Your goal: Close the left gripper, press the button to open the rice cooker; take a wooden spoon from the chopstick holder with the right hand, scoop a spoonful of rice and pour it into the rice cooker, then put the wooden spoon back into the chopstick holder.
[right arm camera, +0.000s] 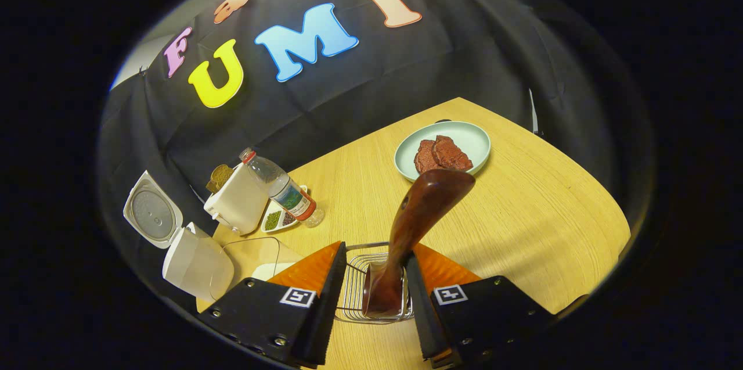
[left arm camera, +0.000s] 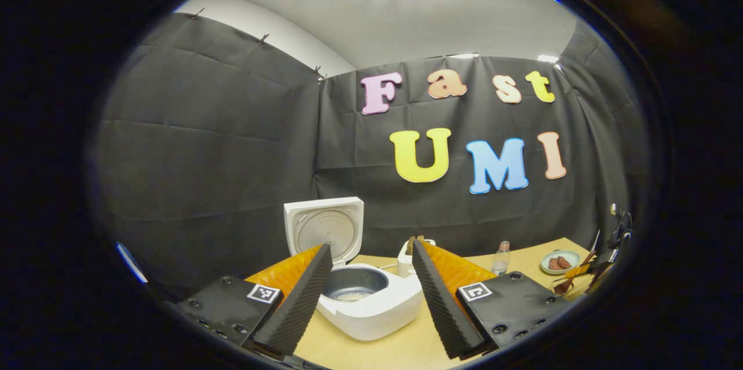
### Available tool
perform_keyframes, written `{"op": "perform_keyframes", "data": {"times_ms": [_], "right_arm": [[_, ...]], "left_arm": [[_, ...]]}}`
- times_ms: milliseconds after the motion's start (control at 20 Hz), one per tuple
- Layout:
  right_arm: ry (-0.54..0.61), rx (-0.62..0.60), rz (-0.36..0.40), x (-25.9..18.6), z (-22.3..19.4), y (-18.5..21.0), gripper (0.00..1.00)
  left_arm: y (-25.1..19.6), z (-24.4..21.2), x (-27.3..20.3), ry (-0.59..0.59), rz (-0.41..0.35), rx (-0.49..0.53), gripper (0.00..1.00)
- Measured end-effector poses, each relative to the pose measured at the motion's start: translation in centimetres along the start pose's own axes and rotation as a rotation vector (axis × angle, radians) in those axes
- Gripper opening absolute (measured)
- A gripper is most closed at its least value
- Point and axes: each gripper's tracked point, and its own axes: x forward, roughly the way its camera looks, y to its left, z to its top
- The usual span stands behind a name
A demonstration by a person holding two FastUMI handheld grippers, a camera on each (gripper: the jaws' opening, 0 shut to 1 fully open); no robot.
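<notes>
The white rice cooker (left arm camera: 371,306) stands with its lid (left arm camera: 325,227) raised, and a little rice lies in the grey inner pot (left arm camera: 354,286). My left gripper (left arm camera: 371,247) hangs open just in front of it, touching nothing. The dark wooden spoon (right arm camera: 415,213) stands tilted in the wire chopstick holder (right arm camera: 354,288). My right gripper (right arm camera: 375,251) is open around the spoon: the spoon lies close against the right finger, with a gap to the left one. The cooker (right arm camera: 194,262) sits at the far left of the right gripper view.
A pale green plate (right arm camera: 473,137) with brown pieces sits beyond the holder. A plastic bottle (right arm camera: 281,187), a white toaster (right arm camera: 235,204) and a small dish of seeds (right arm camera: 277,220) stand near the wall. A clear container (right arm camera: 249,257) is beside the cooker.
</notes>
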Motion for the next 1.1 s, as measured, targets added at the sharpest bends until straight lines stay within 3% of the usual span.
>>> {"op": "perform_keyframes", "data": {"times_ms": [50,100,150,200,250,300,800,1100], "right_arm": [[-0.047,0.008,-0.056,-0.6,0.8,-1.1,0.34],[-0.032,0.025,-0.054,1.4,0.6,-1.1,0.09],[-0.021,0.029,-0.043,0.2,0.5,-0.6,0.18],[-0.043,0.024,-0.038,-0.2,0.8,-0.3,0.18],[-0.049,-0.001,-0.038,0.0,1.0,0.1,0.10],[-0.058,-0.024,-0.031,-1.5,1.0,0.7,0.09],[-0.177,-0.099,-0.020,-6.0,5.7,4.9,0.09],[-0.212,-0.097,0.055,-7.4,5.8,9.9,0.10]], "left_arm": [[0.2,-0.3,0.0,0.002,0.002,-0.003,0.96],[0.4,-0.2,0.1,0.002,0.002,-0.007,0.96],[0.6,-0.1,0.2,0.001,0.003,-0.013,0.96],[0.9,0.0,0.2,0.000,0.000,-0.021,0.96],[1.0,-0.2,0.2,-0.001,-0.003,-0.024,0.96],[1.2,-0.2,0.1,-0.003,0.000,-0.021,0.96],[2.2,-1.0,0.9,-0.023,-0.045,-0.025,0.96],[3.3,-2.2,1.7,-0.007,-0.077,-0.043,0.96]]}}
